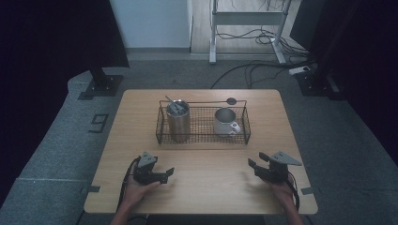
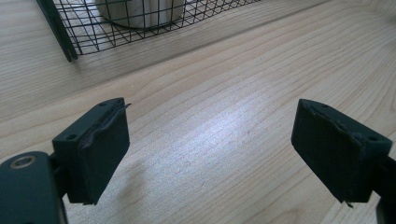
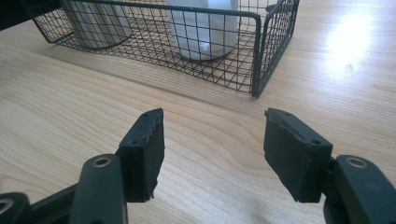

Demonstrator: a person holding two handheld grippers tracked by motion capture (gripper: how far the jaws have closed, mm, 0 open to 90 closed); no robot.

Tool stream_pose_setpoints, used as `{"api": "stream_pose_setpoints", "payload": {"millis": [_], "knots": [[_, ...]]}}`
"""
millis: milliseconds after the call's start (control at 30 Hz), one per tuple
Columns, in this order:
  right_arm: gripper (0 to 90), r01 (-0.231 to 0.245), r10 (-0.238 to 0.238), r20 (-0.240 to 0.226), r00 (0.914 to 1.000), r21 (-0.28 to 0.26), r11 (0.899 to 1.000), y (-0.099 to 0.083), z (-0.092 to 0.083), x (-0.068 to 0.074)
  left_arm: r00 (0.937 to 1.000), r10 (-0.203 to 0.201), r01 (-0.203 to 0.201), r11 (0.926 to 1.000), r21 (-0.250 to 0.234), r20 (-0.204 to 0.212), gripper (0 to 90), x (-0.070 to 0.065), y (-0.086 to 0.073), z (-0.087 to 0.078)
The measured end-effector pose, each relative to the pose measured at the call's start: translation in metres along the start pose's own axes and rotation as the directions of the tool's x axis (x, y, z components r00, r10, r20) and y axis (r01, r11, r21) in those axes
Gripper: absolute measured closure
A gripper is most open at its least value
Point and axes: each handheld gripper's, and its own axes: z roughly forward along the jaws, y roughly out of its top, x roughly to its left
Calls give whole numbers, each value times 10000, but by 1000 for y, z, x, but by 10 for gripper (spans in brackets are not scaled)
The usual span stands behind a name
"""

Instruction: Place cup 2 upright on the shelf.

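Left gripper and right gripper held near, jaws wide (nothing gripped), basket set farther, cup left, mug right.

Wire basket on table, beyond both grippers. Steel cylinder ahead of left gripper; mug ahead of right gripper. Both grippers' jaws apart, empty.

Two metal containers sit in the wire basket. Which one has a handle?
The shorter mug in the right part of the wire basket; its handle faces the person. The taller cylinder on the left has none and holds utensils.
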Motion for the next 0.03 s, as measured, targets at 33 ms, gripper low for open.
{"api": "stream_pose_setpoints", "payload": {"millis": [33], "knots": [[377, 5, -5, 10, 10000, 10, 10000, 0, 0, 0, 10000, -2, 2, 10000, 1, -3, 117, 0, 0, 0]]}}
